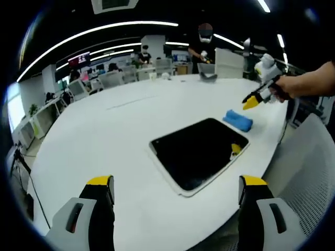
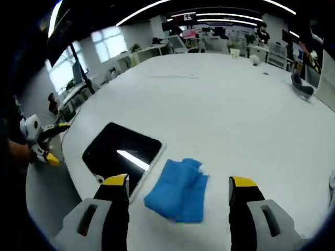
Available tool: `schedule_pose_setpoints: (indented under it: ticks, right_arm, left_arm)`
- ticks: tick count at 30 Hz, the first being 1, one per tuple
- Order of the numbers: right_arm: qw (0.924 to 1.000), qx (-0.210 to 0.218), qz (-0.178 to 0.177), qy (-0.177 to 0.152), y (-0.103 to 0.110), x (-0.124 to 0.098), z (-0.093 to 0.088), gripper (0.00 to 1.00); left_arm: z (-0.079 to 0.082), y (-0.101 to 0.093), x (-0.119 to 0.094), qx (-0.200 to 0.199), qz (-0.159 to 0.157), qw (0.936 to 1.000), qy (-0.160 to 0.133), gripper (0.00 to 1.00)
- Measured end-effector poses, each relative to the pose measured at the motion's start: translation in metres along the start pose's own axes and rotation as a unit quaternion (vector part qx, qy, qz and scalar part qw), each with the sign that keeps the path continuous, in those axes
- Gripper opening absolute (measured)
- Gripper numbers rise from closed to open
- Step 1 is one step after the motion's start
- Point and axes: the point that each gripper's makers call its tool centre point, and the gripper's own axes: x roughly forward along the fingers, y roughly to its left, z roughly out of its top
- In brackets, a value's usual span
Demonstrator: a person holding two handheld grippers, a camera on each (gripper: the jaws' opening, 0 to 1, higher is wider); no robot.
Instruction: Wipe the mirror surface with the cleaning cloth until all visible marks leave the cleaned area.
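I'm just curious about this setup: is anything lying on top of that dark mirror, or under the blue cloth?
Nothing rests on the mirror; it shows only reflections. The blue cloth lies crumpled beside it on the white table. Whatever is beneath the cloth is covered.

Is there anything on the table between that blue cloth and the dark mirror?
Nothing: in the right gripper view, a narrow strip of bare white table separates the blue cloth from the mirror.
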Motion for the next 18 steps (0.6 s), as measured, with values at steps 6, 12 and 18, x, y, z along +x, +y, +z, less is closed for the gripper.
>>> schedule_pose_setpoints:
  ticks: [6,12,18]
  right_arm:
    - [0.9981,-0.024,0.013,-0.055,0.008,-0.027,-0.011,0.96]
    - [0.9958,-0.028,0.018,-0.086,0.018,-0.041,-0.025,1.0]
    - [0.9956,-0.032,0.01,-0.087,0.023,-0.041,-0.045,1.0]
  left_arm:
    - [0.005,0.001,-0.003,-0.015,0.003,0.9998,-0.014,0.99]
    - [0.003,-0.007,-0.001,-0.016,-0.016,0.9997,-0.009,0.99]
    - [0.004,-0.001,-0.002,-0.004,-0.005,0.9999,-0.011,0.99]
